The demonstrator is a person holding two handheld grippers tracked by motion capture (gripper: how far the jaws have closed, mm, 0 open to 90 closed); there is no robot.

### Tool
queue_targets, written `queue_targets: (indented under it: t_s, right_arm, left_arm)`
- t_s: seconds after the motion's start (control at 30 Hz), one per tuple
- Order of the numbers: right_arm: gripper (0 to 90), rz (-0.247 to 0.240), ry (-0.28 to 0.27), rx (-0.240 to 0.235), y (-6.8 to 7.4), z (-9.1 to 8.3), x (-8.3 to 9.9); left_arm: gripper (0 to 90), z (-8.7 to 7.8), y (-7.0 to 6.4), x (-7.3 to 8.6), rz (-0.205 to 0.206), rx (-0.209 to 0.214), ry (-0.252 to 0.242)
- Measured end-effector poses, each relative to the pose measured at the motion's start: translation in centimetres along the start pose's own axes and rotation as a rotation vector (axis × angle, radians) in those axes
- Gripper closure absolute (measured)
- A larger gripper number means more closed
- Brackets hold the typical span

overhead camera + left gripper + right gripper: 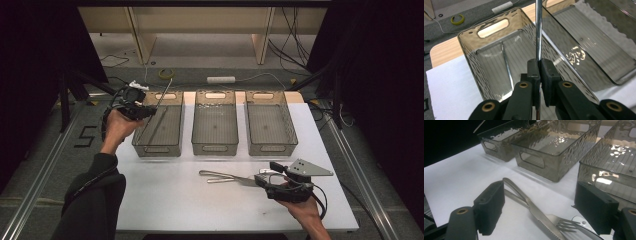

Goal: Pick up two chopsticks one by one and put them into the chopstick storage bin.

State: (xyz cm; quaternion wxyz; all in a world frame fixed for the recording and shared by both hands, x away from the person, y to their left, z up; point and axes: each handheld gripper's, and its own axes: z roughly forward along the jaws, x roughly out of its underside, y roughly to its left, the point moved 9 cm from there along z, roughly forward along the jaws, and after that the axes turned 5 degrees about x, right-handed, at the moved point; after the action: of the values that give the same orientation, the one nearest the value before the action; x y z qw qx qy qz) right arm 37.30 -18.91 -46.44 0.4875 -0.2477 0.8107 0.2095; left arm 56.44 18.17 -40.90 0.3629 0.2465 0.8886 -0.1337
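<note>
High view: white table [165, 200], grey floor [200, 75].

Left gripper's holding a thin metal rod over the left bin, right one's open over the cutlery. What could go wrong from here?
1. The left gripper pinches the thin metal rod on a narrow stretch near one end; it might pivot or slip before it is down inside the left bin.
2. The knife and fork overlap between the jaws of the open right gripper, so closing may catch both or push one aside.
</note>
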Motion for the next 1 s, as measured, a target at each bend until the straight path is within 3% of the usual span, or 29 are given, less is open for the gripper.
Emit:
queue_targets:
  t_s: [0.3, 0.4, 1.0]
  right_arm:
    - [25.4, -0.005, 0.003, -0.004, 0.1, 0.1, 0.1]
    - [25.3, -0.004, 0.004, -0.003, 0.1, 0.1, 0.1]
    - [25.4, -0.002, 0.001, -0.004, 0.1, 0.1, 0.1]
  left_arm:
    - [85.2, 1.4, 2.5, -0.2, -0.054, -0.056, -0.010]
    - [85.2, 1.7, 2.8, 0.1, -0.055, -0.064, 0.002]
    - [85.0, 4.2, 2.9, 2.3, -0.099, -0.058, -0.002]
